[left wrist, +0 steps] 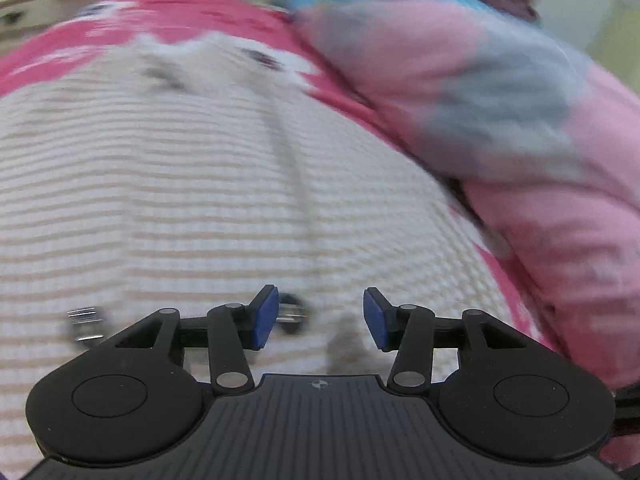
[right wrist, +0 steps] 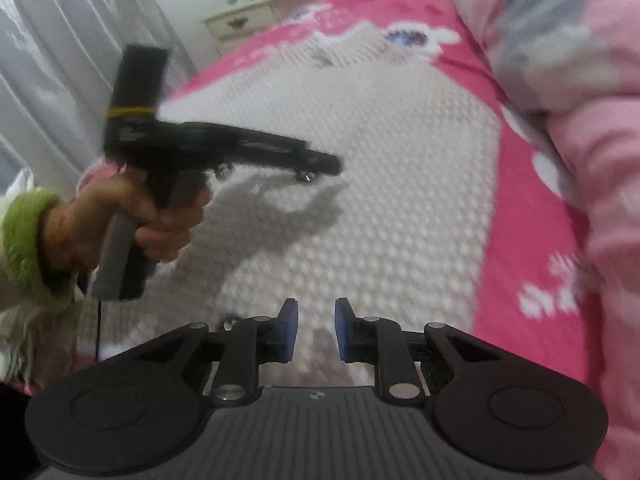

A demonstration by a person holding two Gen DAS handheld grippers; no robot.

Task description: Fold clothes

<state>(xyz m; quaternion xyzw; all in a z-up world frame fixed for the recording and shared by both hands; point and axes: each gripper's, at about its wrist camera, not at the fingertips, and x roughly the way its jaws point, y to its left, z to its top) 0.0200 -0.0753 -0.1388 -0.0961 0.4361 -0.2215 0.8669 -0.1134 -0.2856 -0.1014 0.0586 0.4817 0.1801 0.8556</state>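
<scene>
Left gripper [left wrist: 320, 318], fingers spread, nothing between blue pads [left wrist: 264, 318], poised over striped garment [left wrist: 180, 184]. Right gripper [right wrist: 316, 330], fingers parted by a narrow gap, empty, above same garment [right wrist: 360, 168] spread flat on pink bedspread [right wrist: 520, 216]. Pink quilt [right wrist: 580, 80] heaped along right edge. Hand [right wrist: 132, 220] with green cuff [right wrist: 28, 236] at left. Dresser [right wrist: 256, 16] beyond bed, blurred.

The striped garment [right wrist: 360, 168] lies flat across the bed [right wrist: 520, 208], leaving open room above it. A bulky pink quilt [right wrist: 580, 120] walls off the right side. The left hand-held gripper [right wrist: 320, 166] hangs over the garment's left part.
</scene>
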